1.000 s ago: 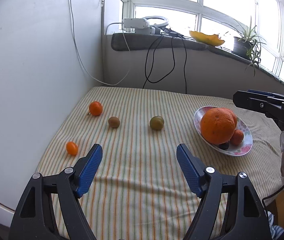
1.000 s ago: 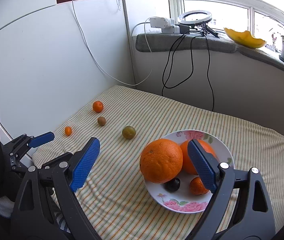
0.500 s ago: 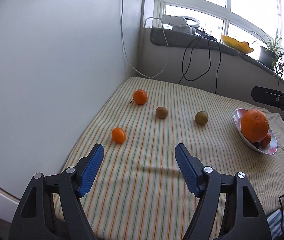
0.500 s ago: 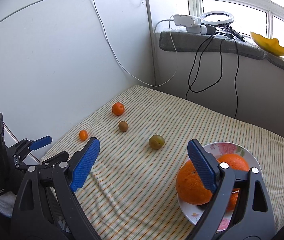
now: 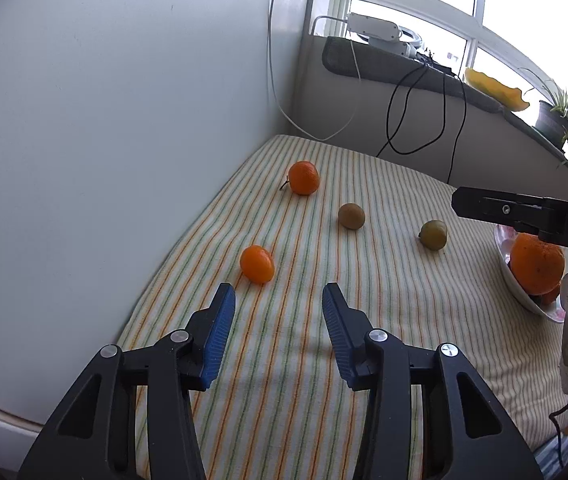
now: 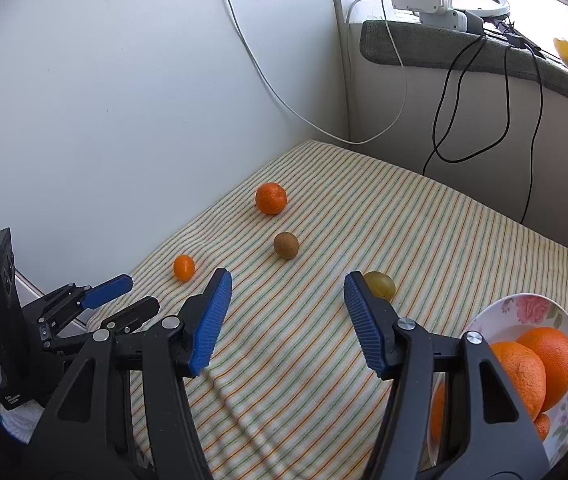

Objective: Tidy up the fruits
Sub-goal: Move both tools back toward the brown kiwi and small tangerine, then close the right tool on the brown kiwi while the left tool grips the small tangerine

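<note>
White wall fills frame left, nothing blocking the small glossy kumquat (image 5: 257, 264) at centre-left on the striped cloth (image 5: 384, 312) just ahead of the left gripper (image 5: 275, 300), jaws released and empty, right gripper (image 6: 287, 282) likewise, floral plate (image 6: 524, 308) of oranges lower right.

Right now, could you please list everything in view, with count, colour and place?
small orange fruit: one, orange, striped cloth, nearest the left claw
mandarin: one, orange, far left of the cloth
brown fruit: one, brown, mid cloth
green fruit: one, yellow-green, nearer the plate
plate: one, white with pink flowers, right edge of the cloth
large oranges: two, orange, on the plate
striped cloth: one, covers the table
cables: black and white, hanging from the sill
left claw: open, empty
right claw: open, empty
</note>
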{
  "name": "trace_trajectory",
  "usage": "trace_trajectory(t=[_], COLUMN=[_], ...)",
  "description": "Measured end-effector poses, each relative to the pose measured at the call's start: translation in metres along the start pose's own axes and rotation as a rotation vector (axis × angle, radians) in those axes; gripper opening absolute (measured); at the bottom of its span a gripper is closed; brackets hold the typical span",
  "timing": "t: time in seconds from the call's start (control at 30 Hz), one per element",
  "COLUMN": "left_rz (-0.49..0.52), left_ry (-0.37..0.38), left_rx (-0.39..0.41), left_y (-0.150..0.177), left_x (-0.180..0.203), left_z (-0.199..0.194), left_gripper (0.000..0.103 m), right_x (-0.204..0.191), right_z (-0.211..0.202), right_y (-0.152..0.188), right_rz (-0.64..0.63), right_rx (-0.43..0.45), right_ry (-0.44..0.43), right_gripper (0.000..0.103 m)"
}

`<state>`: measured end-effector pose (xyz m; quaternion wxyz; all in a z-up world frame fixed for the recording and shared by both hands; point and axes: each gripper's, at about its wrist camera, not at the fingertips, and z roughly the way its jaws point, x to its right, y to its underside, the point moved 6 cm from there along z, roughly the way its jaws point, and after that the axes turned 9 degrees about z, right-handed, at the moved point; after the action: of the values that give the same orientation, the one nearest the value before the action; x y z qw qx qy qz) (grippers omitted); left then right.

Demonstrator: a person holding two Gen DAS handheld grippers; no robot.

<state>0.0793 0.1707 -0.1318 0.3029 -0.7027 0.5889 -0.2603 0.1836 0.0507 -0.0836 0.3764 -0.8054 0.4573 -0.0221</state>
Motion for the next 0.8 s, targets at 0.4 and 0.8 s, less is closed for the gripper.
trace_trajectory(t=[0.4, 0.8], left_rz=[-0.031, -0.049], left_ry=[-0.002, 0.032], left_rx=[-0.037, -0.066], left_y=[-0.003, -0.003], left_x=[-0.012, -0.012], left_z=[0.03, 0.048], left_gripper=[0.034, 0.028], right_x=[-0.004, -0.005], right_z=[0.067, 0.109], right_y=[0.001, -0.008], right_rz=[0.015, -0.023], right_rx=[-0.077, -0.109], right_ry=[0.005, 0.073], right_gripper=[0.044, 0.04])
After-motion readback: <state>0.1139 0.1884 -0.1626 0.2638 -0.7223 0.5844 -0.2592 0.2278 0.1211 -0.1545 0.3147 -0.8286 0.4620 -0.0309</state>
